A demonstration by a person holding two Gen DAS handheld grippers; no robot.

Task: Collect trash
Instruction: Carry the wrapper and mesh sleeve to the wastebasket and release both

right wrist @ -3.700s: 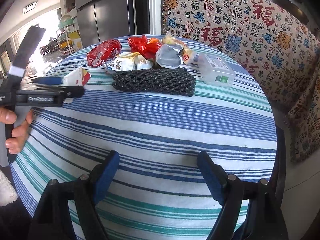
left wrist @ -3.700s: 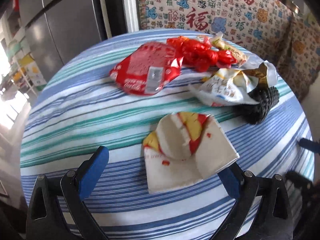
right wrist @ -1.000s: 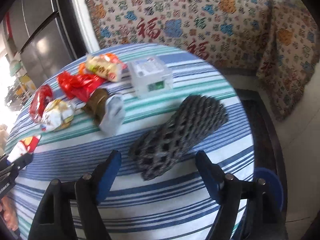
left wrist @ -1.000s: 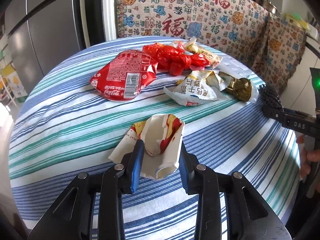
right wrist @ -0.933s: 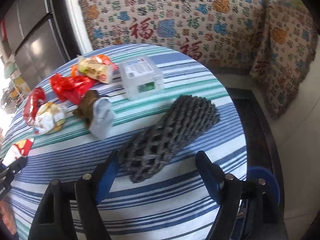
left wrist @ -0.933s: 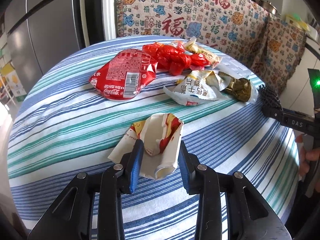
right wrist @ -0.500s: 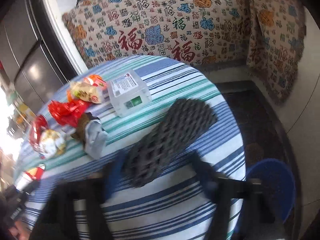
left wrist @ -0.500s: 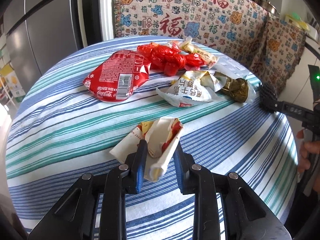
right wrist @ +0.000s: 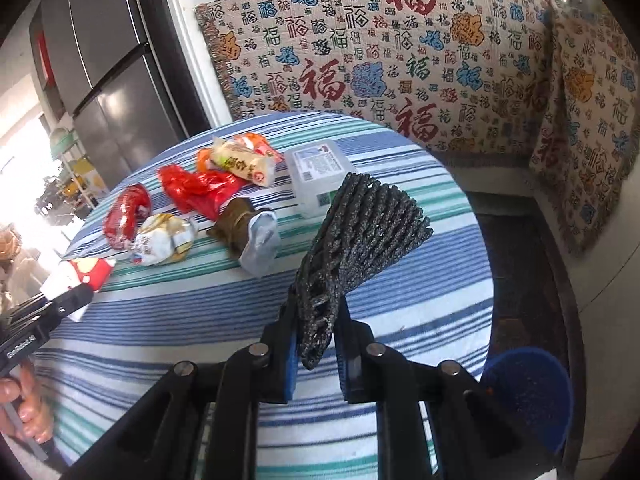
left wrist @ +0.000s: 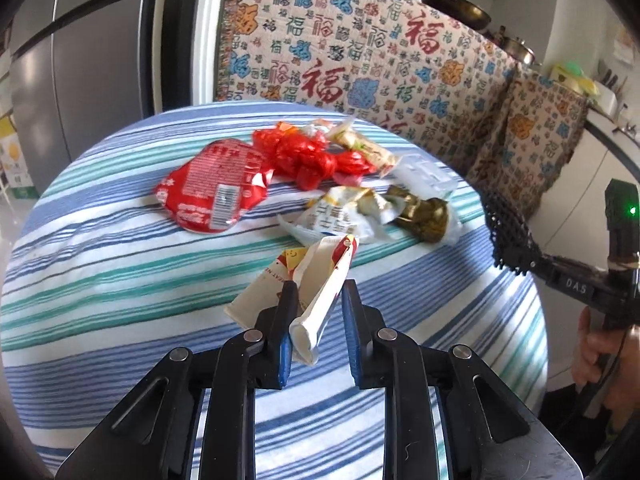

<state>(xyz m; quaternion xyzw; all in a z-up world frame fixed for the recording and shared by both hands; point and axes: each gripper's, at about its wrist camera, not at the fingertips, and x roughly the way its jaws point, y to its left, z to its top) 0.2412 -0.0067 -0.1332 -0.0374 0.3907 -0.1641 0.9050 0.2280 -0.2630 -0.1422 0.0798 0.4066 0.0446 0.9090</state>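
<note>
Low in the left-wrist frame, left gripper (left wrist: 316, 312) clamped on a crumpled white, red and yellow paper carton (left wrist: 316, 280), lifted off the blue-and-green striped tablecloth (left wrist: 120, 264). Likewise, right gripper (right wrist: 316, 340) pinched tight on a black foam mesh sleeve (right wrist: 360, 228), fanned up-right. Beyond, upper centre: flattened red label wrapper (left wrist: 212, 188), crumpled red plastic bag (left wrist: 308, 156).

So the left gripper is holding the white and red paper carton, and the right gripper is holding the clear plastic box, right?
Not quite. The right gripper is shut on the black foam net sleeve, as the right wrist view shows; the clear plastic box lies on the table. The left gripper does hold the white and red paper carton.
</note>
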